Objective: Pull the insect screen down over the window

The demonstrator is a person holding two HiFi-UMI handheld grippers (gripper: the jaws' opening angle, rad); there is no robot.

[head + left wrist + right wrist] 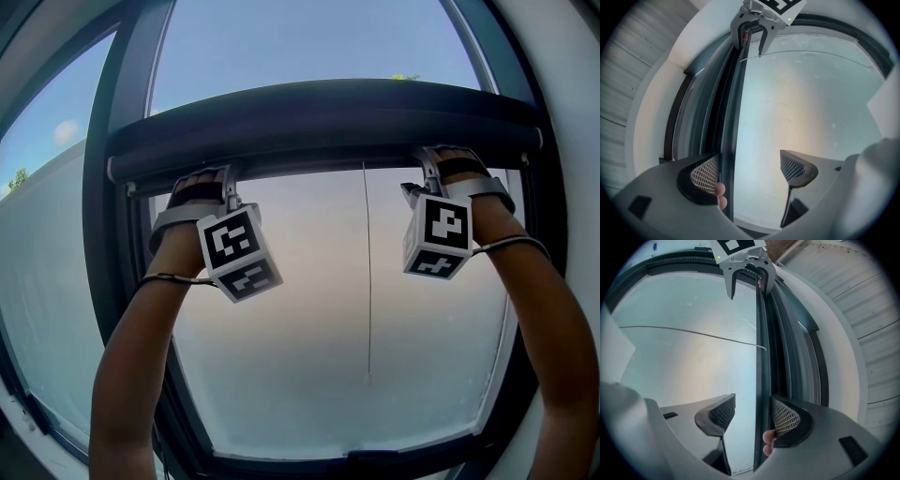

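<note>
1. Head view.
   - The insect screen bar [319,127] is dark, long and slightly glossy. It runs left to right across the upper part of the window [101,262].
   - Clear sky shows above the bar and a milky pane below it. I cannot tell where the mesh lies.
   - A thin cord [366,272] hangs from the bar's middle.
   - The left gripper [228,180] and right gripper [429,167] are raised to the bar's lower edge, one toward each end and well apart.

2. Left gripper view.
   - The left gripper [750,169] has its jaws released, with a wide gap between them.
   - The insect screen bar [727,117] passes through that gap, just beside the left jaw and apart from the right one.
   - A fingertip [721,193] shows beside the left jaw.
   - The right gripper [754,35] is at the far end of the bar.

3. Right gripper view.
   - The right gripper [754,414] also has its jaws released.
   - The insect screen bar [761,357] lies between them, just beside the right jaw.
   - A fingertip [768,441] sits below that jaw.
   - The left gripper [745,275] is far along the bar, its jaws apart there too.
   - The cord [693,333] crosses the pane.

4. Progress, as I judge it.
   - Done: both grippers are placed around the bar.
   - Left: clench both, then draw the bar down evenly. It sits high in the opening, so most of the travel remains.
</note>
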